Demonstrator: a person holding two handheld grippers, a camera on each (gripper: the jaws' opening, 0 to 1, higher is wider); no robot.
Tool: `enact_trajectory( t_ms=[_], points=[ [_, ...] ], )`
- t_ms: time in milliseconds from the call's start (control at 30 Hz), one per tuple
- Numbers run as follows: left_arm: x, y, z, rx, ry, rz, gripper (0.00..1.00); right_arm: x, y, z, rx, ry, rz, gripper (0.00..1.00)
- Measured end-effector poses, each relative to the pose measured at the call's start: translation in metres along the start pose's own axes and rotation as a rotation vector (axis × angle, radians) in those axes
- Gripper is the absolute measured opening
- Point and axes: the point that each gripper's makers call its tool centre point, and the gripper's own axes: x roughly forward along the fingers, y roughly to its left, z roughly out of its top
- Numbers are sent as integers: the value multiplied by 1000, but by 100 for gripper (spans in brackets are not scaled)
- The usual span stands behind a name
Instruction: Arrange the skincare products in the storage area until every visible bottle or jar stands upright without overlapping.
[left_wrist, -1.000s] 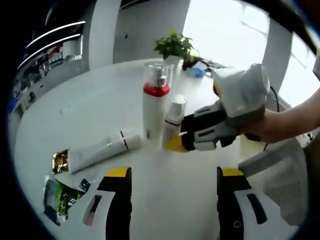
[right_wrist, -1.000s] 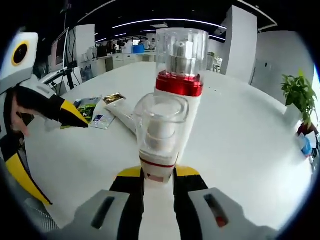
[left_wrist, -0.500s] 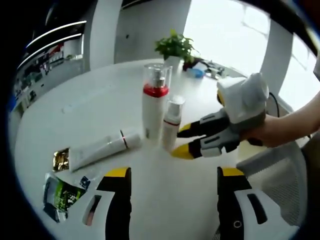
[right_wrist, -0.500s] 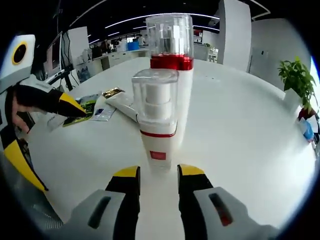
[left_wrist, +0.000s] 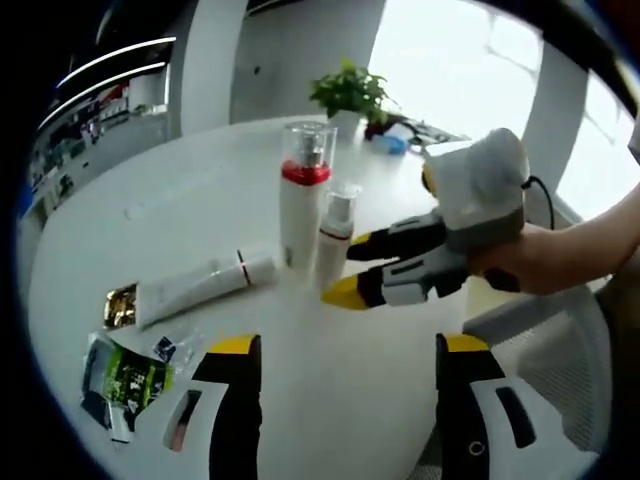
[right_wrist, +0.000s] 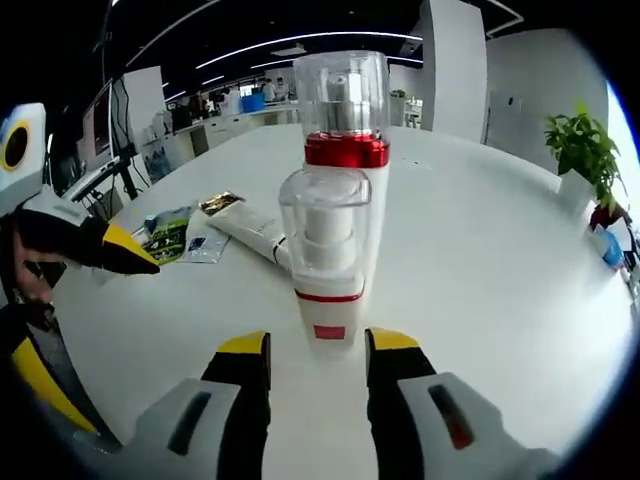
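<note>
White round tabletop (left_wrist: 150, 200), small pump bottle (right_wrist: 328, 255) and tall red-banded bottle (right_wrist: 345, 130) upright, tube (left_wrist: 195, 287) lying flat, right claw (right_wrist: 317, 352) parted, empty, left claw (left_wrist: 340, 352) wide, empty.

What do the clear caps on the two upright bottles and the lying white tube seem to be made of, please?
The tall red-collared white pump bottle and the short white pump bottle have see-through, glossy caps, likely hard plastic. The lying white tube looks like matte soft plastic, its flat gold crimped end suggesting foil.
</note>
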Motion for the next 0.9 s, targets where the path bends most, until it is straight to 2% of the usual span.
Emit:
enact_trajectory(
  t_ms=[333, 767, 900],
  points=[
    [-14, 6, 0, -14, -13, 20, 75, -14, 8, -2, 0, -9, 56, 56],
    [-40, 3, -26, -74, -1, 66, 85, -42, 25, 2, -28, -44, 162, 84],
    [-47, 5, -31, -87, -1, 81, 87, -48, 26, 0, -32, -40, 182, 88]
  ],
)
